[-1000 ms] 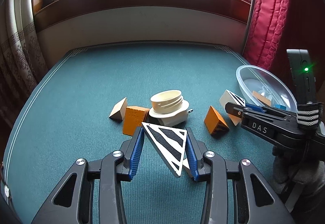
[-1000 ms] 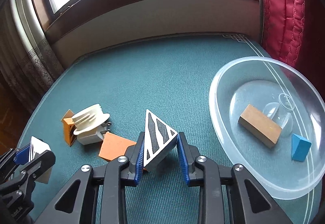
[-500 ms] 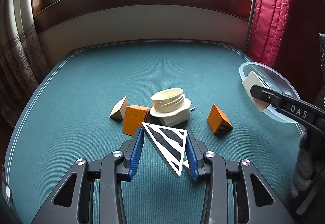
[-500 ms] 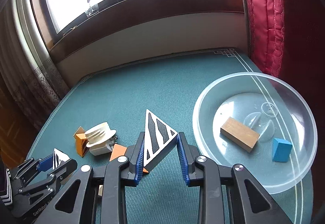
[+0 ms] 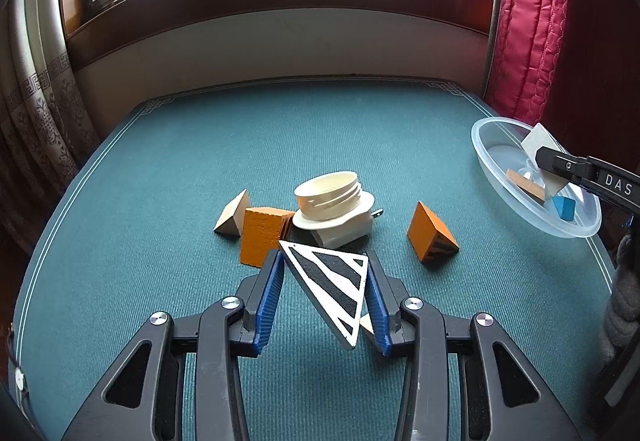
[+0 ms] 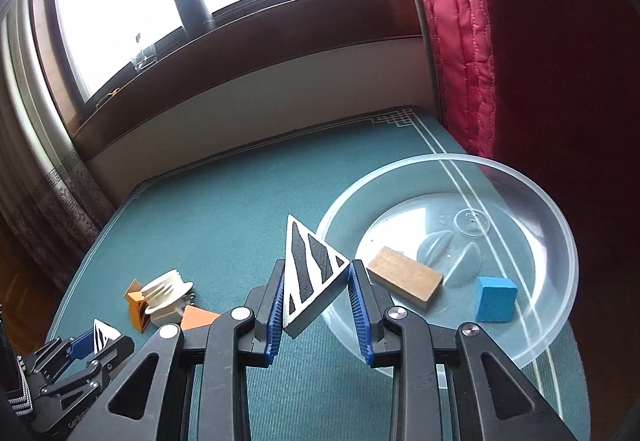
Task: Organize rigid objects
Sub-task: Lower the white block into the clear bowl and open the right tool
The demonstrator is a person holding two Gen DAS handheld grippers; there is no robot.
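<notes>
While carried from the near pile a second ago, right gripper (image 6: 316, 305) now over the clear bowl (image 6: 560, 237) — striped wedge (image 6: 310, 273) clamped, release pending; left gripper (image 5: 324, 293) clamped on its striped wedge (image 5: 332, 281), unmoved.

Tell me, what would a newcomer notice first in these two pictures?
Each gripper holds a black-and-white striped triangle: the left gripper above the green cloth, the right gripper at the rim of the clear bowl. Behind, a cream threaded cap sits among orange blocks.

Both wrist views look down along their fingers — sharing the clear bowl (image 6: 568, 261).
</notes>
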